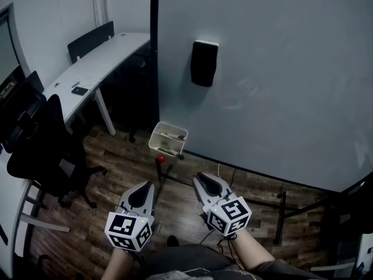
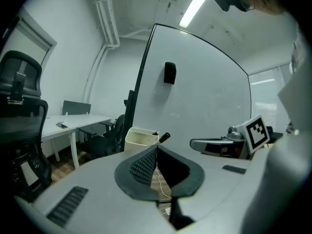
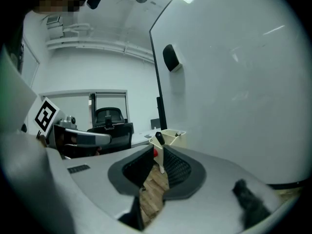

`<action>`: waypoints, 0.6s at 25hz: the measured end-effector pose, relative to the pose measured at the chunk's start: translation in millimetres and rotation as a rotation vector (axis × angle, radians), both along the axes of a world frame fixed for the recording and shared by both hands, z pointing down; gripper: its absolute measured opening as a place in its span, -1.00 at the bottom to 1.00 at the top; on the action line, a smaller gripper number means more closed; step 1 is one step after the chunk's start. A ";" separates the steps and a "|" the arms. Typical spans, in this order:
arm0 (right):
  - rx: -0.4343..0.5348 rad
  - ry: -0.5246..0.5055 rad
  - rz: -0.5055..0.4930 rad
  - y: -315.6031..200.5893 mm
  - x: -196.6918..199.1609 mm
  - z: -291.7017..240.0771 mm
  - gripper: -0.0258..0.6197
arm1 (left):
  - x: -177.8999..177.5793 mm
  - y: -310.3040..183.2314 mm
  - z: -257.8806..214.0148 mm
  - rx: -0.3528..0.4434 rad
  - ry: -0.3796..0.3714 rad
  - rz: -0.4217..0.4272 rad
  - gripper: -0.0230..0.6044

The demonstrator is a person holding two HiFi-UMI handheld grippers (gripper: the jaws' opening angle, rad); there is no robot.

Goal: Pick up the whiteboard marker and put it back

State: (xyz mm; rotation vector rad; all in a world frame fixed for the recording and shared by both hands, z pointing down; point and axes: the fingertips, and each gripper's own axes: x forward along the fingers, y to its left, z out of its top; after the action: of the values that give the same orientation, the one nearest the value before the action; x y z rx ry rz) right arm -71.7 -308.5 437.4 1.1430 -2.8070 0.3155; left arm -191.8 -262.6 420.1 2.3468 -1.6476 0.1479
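A white tray hangs at the whiteboard's lower left corner. A black-capped whiteboard marker sticks up out of its near corner, with a small red thing beside it. My left gripper is shut and empty, well short of the tray. My right gripper stands slightly open beside it with nothing between its pads. In the left gripper view the shut gripper points at the tray and marker. In the right gripper view the marker shows just past the parted gripper.
A black eraser sticks to the board above the tray. A white desk and a black office chair stand at the left. The board's stand legs and cables lie on the wooden floor.
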 end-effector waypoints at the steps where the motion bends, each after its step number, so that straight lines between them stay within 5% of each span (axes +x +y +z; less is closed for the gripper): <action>1: 0.002 -0.018 -0.004 -3.0 -4.7 -0.8 -0.76 | -3.5 -4.2 2.0 -0.003 0.000 0.002 -0.88; 6: -0.006 -0.030 0.001 -20.7 -22.7 4.6 -0.57 | -17.4 -22.1 11.2 -0.021 0.010 0.015 -0.88; 15: 0.004 0.005 0.011 -50.0 -48.4 11.7 -0.54 | -35.9 -46.2 17.1 -0.030 -0.004 0.012 -0.88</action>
State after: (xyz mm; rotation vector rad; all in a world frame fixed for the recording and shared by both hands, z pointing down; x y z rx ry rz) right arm -120.0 -358.5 449.1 1.1584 -2.7992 0.3068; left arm -227.7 -308.8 437.2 2.3369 -1.6217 0.1783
